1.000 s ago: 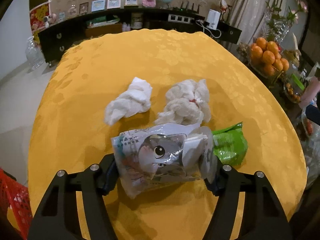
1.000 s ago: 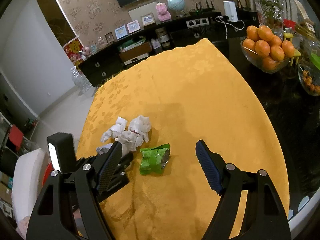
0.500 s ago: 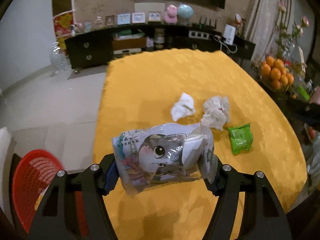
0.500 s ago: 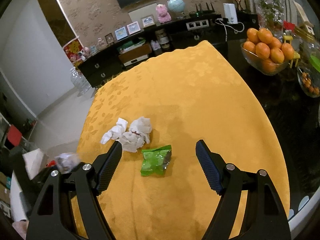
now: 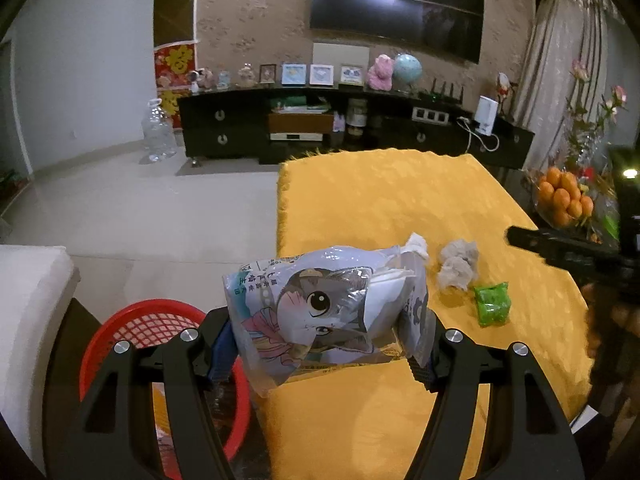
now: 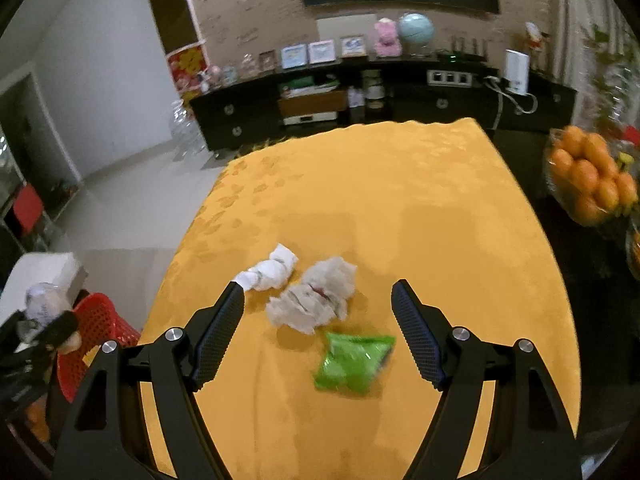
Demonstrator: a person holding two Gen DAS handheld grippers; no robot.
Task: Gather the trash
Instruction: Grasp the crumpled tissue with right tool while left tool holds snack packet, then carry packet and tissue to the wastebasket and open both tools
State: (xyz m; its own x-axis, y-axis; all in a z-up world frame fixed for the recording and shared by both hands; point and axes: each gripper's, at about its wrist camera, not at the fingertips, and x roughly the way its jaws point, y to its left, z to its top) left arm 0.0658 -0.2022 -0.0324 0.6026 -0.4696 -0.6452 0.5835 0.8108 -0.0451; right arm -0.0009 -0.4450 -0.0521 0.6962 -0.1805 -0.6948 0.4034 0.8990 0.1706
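Left wrist view: the cartoon snack bag (image 5: 320, 320) is clamped crosswise in the left gripper (image 5: 326, 344), long axis running pad to pad, above the table edge beside the red basket (image 5: 152, 324). Released too early, it could be dropped onto the yellow tablecloth (image 5: 380, 200). The right gripper (image 6: 318, 334) is held apart, empty, over the green wrapper (image 6: 352, 360).

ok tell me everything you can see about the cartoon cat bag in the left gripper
The cartoon cat bag is a crinkled, glossy plastic packet, pale grey-blue, printed with a big-eyed cat and some text, white paper stuffed inside. The left gripper clamps its two ends, holding it off the yellow tablecloth, near the red basket.
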